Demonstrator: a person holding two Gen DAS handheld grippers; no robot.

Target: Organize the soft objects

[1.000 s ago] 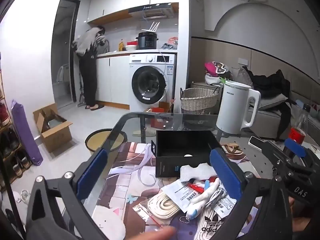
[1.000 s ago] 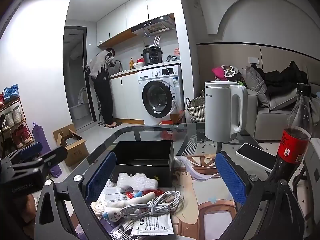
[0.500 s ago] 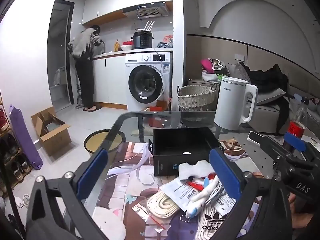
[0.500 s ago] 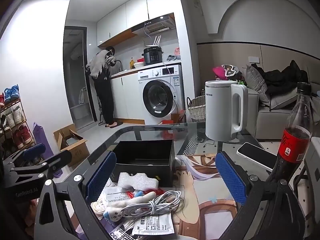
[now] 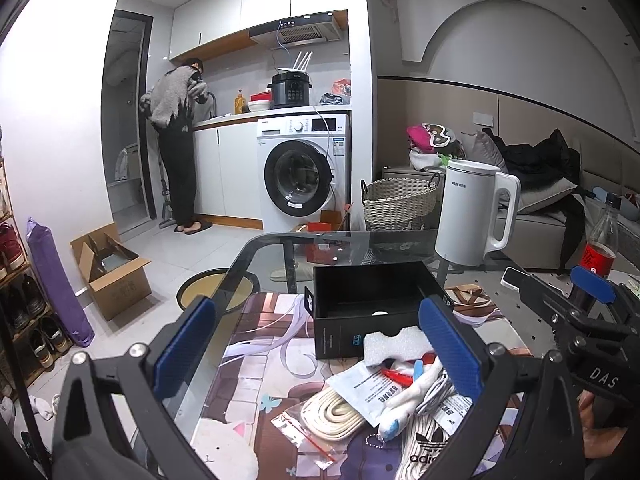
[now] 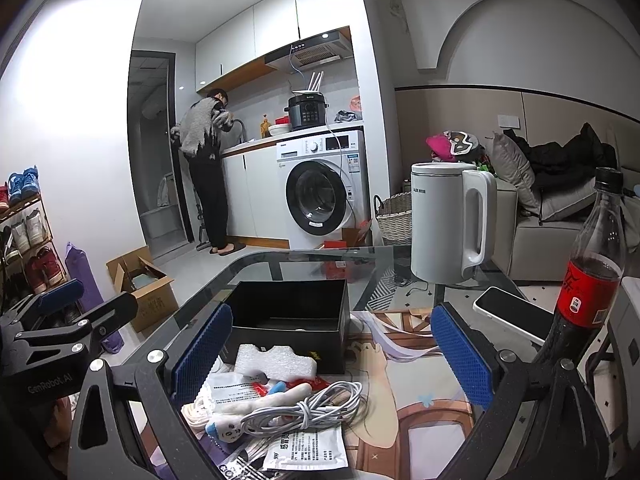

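Both grippers hovered spread wide and empty over the clutter.

The left gripper (image 5: 316, 350) and right gripper (image 6: 332, 354) framed the pile beside the black box (image 6: 290, 320); pinching the foam block (image 6: 276, 362) squarely, clear of the cable (image 6: 308, 410), seemed wisest.

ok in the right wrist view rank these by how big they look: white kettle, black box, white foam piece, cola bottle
Largest to smallest, as seen:
1. Open black cardboard box
2. White plastic kettle with handle, close to the box; hard to split
3. Dark plastic cola bottle with red label, nearer the camera and partly cut off, so unsure
4. White foam piece
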